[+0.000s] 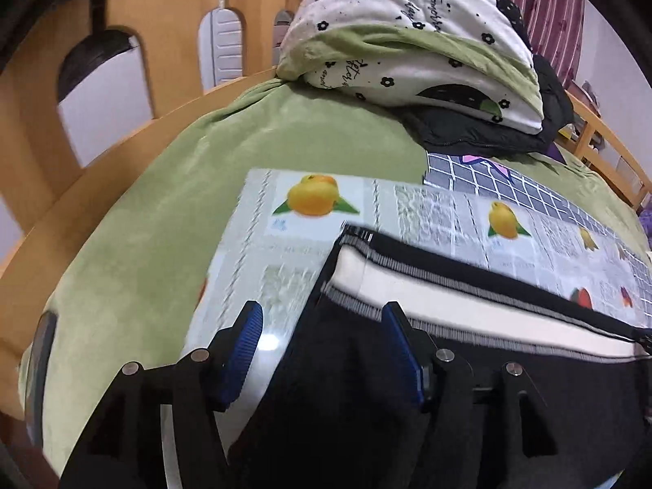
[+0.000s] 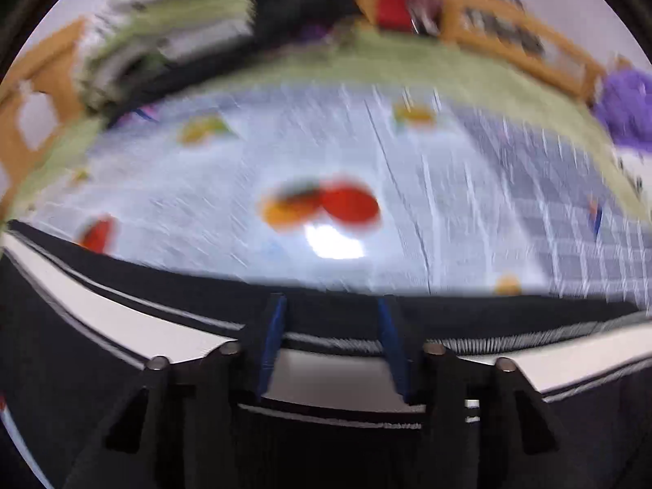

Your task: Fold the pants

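Observation:
Black pants (image 1: 366,387) with a white side stripe edged in grey lie on a fruit-print plastic sheet (image 1: 293,252) on the bed. My left gripper (image 1: 322,326) is open, its blue pads astride the pants' left end, one pad over the sheet and one over the cloth. In the blurred right wrist view the same pants (image 2: 122,366) run across the bottom. My right gripper (image 2: 332,326) is open, its pads (image 2: 273,342) apart over the white stripe (image 2: 334,371). Neither grips the cloth.
A green blanket (image 1: 163,212) covers the bed. A folded white and green floral quilt (image 1: 407,40) on a black jacket (image 1: 489,134) sits at the far end. A wooden bed rail (image 1: 81,187) runs left; a grid-pattern mat (image 1: 509,187) lies beyond the sheet. Purple item (image 2: 627,110) far right.

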A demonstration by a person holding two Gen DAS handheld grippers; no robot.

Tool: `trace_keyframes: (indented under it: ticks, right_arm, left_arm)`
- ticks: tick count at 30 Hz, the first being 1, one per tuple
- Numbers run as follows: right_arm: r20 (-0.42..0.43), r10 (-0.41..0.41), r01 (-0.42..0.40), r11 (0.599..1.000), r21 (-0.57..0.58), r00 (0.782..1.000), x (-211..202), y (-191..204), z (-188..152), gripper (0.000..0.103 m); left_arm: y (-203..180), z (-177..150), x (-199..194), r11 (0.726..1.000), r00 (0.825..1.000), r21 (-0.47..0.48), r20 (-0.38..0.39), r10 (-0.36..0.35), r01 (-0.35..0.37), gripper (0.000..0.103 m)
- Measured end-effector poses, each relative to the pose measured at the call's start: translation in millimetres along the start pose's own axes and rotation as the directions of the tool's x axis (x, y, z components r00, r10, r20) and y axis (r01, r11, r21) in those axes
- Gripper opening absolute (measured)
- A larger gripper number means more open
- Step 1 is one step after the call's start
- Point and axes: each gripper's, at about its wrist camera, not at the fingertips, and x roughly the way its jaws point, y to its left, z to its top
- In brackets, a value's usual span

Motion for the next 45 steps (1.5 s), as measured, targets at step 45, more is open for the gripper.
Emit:
trace_keyframes:
  ticks: [45]
  right_arm:
    - [0.029,0.103,-0.106,0.981,0.161,0.994,-125.3,95.5,-61.4,0.042]
  left_arm:
    - [83.1,-98.0,-11.0,0.888,0.945,-0.356,-0.040,-0.324,0.290,0.036]
